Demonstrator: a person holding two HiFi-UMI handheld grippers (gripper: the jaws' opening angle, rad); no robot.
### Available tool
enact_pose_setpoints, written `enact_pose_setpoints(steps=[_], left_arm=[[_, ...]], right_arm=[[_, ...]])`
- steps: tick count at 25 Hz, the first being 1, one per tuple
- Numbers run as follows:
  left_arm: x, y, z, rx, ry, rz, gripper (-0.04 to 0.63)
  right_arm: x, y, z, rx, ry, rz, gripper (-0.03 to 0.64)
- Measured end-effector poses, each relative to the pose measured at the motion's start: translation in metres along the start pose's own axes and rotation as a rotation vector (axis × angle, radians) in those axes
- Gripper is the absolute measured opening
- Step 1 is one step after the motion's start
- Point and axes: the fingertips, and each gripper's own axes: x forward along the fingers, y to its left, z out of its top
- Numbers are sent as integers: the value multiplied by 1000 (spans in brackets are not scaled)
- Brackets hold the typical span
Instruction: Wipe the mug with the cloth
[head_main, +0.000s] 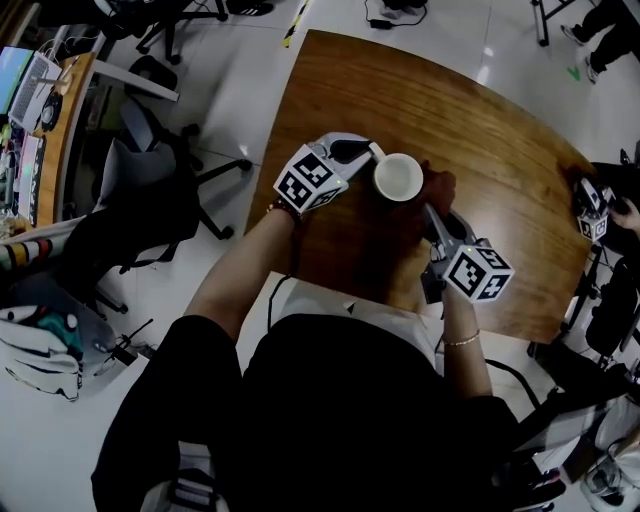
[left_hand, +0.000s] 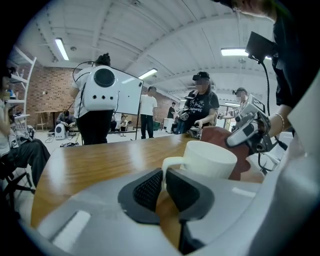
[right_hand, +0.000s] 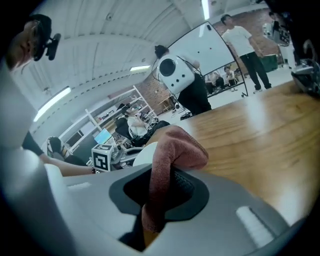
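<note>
1. Open workroom, people and a whiteboard in the background; wooden bench (head_main: 500, 150) under the work.
2. White mug (head_main: 398, 177) upright, mouth up, apparently empty, near the bench middle and between both tongs. Cannot tell whether resting on the wood or lifted slightly off it.
3. Left tongs (left_hand: 162, 186) drawn narrow, pinching the mug handle between the pads.
4. Right tongs (right_hand: 160, 195) clamped on a fold of reddish-brown cloth (right_hand: 175, 147); bunched end standing proud of the tips, at the mug's wall on the side away from the handle.
5. Judged best: hold the handle pinch firm to stop the mug spinning; press with the cloth bunch only, never the tips; sweep in arcs round the wall, then over the rim.
6. Risk: a high push at the rim could tip the mug. Counter with the left, or push lower.
</note>
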Motion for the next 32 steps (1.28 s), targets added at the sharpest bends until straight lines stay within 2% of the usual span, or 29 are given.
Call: enact_pose_setpoints(steps=[5, 12, 22, 32], left_arm=[[-19, -4, -10, -18, -2, 50, 23], [-32, -17, -20, -64, 5, 84, 28], [-44, -29, -27, -115, 11, 124, 32], [-52, -39, -32, -186, 5, 178, 34]], right_arm=[[7, 20, -15, 32, -3, 39, 58], [20, 8, -24, 52, 13, -4, 58], [36, -16, -44, -79, 119, -94, 58], [41, -22, -55, -136, 169, -120, 58]])
